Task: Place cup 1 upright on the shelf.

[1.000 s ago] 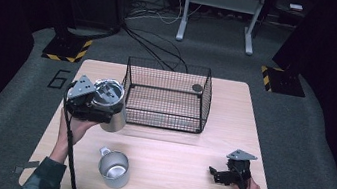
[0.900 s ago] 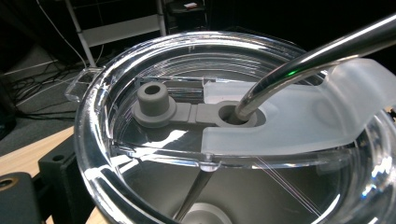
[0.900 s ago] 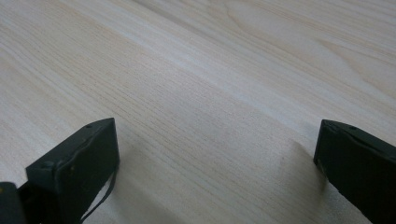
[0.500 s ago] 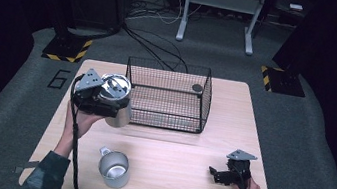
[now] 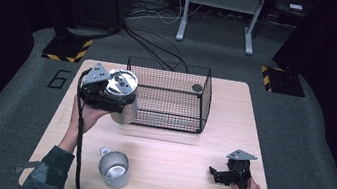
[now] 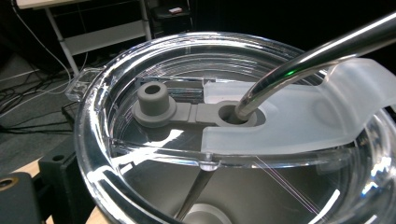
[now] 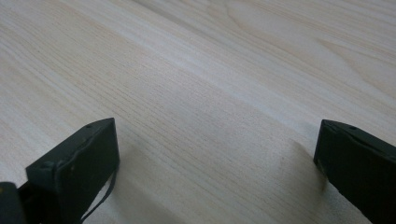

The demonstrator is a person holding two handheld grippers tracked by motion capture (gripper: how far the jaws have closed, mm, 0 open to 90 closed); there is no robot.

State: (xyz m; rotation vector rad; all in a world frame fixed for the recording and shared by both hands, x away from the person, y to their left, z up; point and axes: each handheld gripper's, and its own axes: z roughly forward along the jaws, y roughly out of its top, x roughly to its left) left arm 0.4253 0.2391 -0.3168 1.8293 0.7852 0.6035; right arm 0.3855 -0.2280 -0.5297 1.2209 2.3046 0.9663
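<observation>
My left gripper (image 5: 98,89) is shut on a steel tumbler (image 5: 123,103) and holds it tilted beside the left wall of the black wire basket (image 5: 169,94). In the left gripper view I look down on the tumbler's clear lid (image 6: 140,154), with a metal straw (image 6: 308,51) through its frosted slider and a grey stopper (image 6: 154,100) beside it. My right gripper (image 5: 217,174) rests open near the table's front right corner. Its two black jaws stand wide apart over bare wood (image 7: 210,70), with nothing between them.
A steel mug (image 5: 115,168) with a handle stands near the front edge, below the tumbler. A small dark round object (image 5: 197,87) lies in the basket's back right corner. Light wooden tabletop (image 5: 184,147) lies between the basket and the right gripper.
My left gripper has carried the tumbler to the right and a little farther back, closer to the basket's left wall. The right gripper has stayed put.
</observation>
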